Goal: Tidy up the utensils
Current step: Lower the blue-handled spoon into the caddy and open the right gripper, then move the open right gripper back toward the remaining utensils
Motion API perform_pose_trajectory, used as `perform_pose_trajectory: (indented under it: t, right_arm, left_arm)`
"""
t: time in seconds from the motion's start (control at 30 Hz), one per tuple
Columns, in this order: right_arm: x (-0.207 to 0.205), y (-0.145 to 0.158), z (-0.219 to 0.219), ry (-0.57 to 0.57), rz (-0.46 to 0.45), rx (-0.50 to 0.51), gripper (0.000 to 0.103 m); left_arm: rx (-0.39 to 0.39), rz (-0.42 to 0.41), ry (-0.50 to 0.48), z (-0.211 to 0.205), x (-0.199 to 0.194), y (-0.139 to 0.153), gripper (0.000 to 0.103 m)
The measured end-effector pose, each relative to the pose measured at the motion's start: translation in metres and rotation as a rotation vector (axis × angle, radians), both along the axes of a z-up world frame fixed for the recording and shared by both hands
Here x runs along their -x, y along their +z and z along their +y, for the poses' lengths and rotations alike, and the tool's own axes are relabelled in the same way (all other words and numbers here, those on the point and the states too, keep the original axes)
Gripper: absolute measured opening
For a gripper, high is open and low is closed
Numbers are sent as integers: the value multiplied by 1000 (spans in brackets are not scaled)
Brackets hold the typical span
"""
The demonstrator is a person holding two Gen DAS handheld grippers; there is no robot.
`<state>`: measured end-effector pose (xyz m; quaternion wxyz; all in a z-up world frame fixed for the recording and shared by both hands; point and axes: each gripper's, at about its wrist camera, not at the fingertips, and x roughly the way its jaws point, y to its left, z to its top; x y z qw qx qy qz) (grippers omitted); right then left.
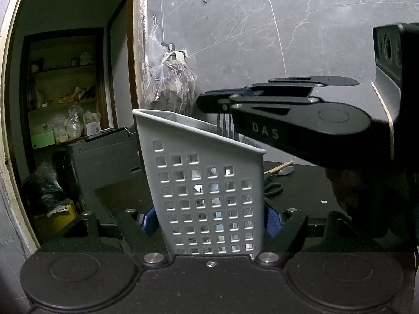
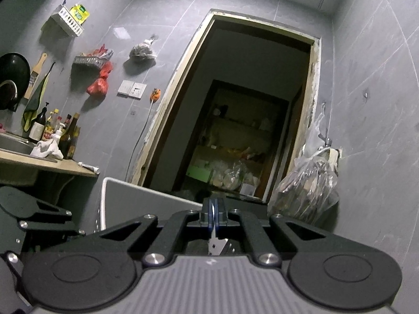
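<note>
Left hand-held gripper (image 1: pixel 212 222) clamps the grey utensil holder (image 1: pixel 204 180); right hand-held gripper (image 2: pixel 213 213) pinches a fork (image 1: pixel 224 125) above it.

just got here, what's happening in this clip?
A person is sorting utensils with two hand-held grippers. The left hand-held gripper is clamped on a grey perforated utensil holder, steadying it on the dark table. The right hand-held gripper is shut on a fork, tines pointing down, held just over the holder's open top. The fork isn't released yet. A spoon and green-handled scissors lie on the table behind the holder.
</note>
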<state>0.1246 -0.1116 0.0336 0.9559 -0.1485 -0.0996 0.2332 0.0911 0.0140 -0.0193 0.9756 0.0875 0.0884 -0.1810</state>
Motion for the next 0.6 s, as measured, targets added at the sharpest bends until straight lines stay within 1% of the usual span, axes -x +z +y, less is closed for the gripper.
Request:
perform_pose_trajectory:
  t: [0.37,0.47,0.6]
  right_arm:
    - [1,-3,-2,1,12,6,3]
    - [2,-1,-5,-8,4,-9,4]
    - [2,6,-18,-34,-6,-55,4]
  left_arm:
    - [0,-1,0,0,0,0,78]
    - [1,-1,0,0,0,0,78]
    - [0,-1,0,0,0,0,78]
